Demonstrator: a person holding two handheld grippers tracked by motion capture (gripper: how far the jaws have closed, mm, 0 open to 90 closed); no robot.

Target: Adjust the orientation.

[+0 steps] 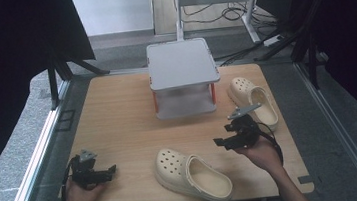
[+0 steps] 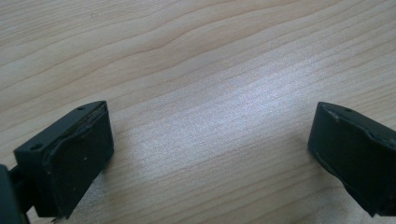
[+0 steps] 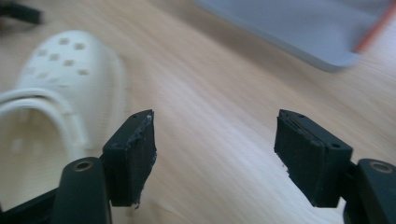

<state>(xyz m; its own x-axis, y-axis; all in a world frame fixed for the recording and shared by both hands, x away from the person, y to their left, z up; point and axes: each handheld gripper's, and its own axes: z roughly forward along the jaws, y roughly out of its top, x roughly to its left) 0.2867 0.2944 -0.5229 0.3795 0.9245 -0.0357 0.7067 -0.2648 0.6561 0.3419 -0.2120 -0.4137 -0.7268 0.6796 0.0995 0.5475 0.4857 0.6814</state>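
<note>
Black right hand-held gripper (image 1: pixel 224 137) open, empty, beside clog (image 1: pixel 192 175).

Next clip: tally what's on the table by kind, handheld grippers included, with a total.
Cream clogs: 2, near clog and far clog
Grey two-tier shelf rack: 1
Handheld grippers: 2, left gripper and right gripper, both with open jaws and nothing between them
Total: 5

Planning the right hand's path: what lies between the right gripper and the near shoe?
Only bare wood of the table separates the right gripper from the near shoe, as the high view shows.
</note>
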